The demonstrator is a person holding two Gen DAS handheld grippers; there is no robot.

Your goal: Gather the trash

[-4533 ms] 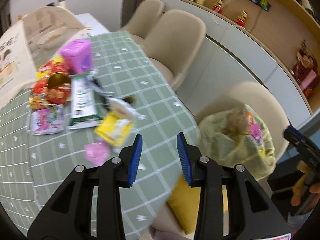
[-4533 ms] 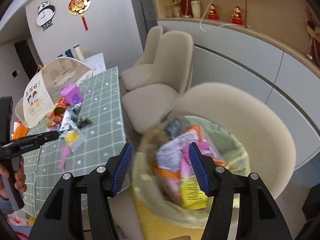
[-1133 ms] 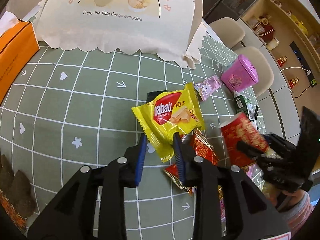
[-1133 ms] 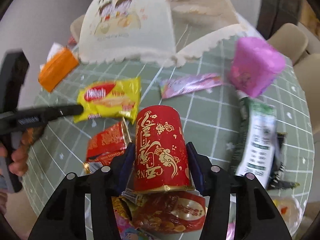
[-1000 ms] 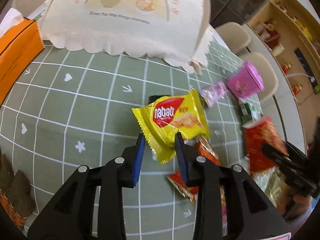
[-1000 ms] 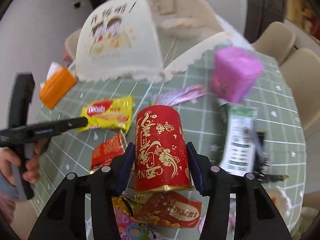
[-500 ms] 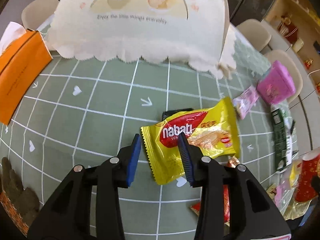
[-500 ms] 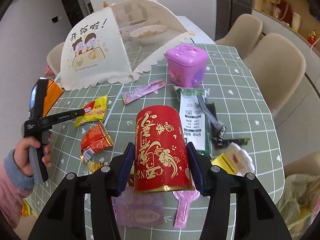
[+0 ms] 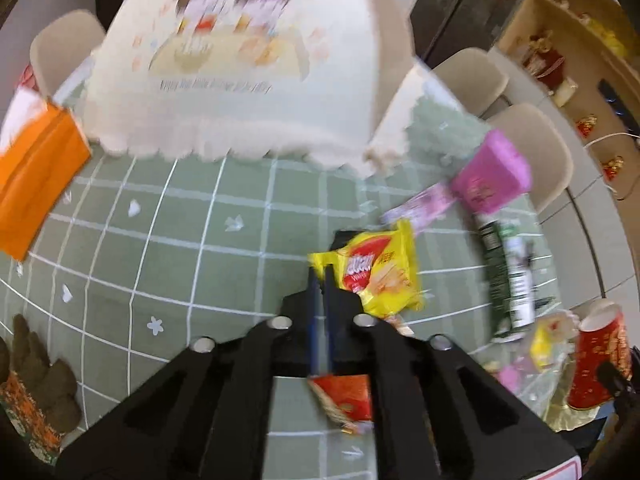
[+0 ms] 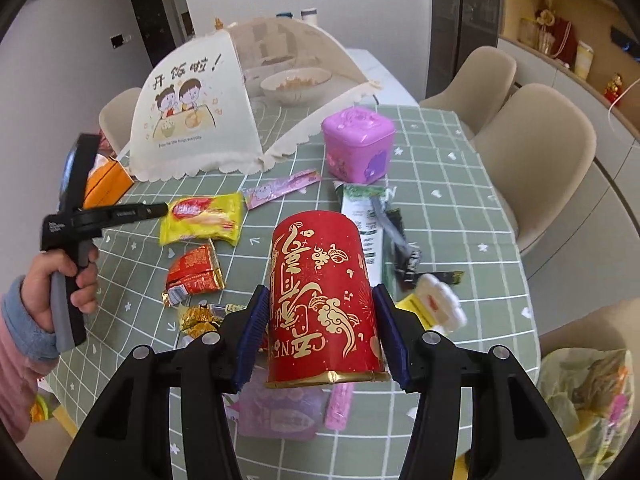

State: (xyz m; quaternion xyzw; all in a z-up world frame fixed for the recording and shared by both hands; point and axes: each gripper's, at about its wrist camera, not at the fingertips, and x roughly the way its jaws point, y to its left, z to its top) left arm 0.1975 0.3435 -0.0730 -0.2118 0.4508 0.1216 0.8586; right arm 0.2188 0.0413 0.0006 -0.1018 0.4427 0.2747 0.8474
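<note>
**A:** Fingers check: left gripper [image 9: 320, 280] just clamped down, pinching corner of yellow crinkly wafer packet [image 9: 380, 276]. Right gripper [image 10: 320, 330] spread wide around red cylindrical paper cup with gold print [image 10: 322, 300], pads pressed on both sides.

**B:** Progress?

**A:** Partway, judging by layout. Two pieces in hand, both above green checked tablecloth [image 10: 460, 208], neither bagged yet. Thin translucent trash bag [image 10: 588, 392] past tablecloth's near right edge, already holding scraps.

**B:** Left over?

**A:** Plenty on tablecloth: red foil wrapper [image 10: 194, 270], long pink sachet [image 10: 282, 188], green-and-white pouch [image 10: 366, 216], crumpled gold foil [image 10: 200, 316], pink packets near front edge. Purple plastic box [image 10: 356, 144] unclear whether trash.
</note>
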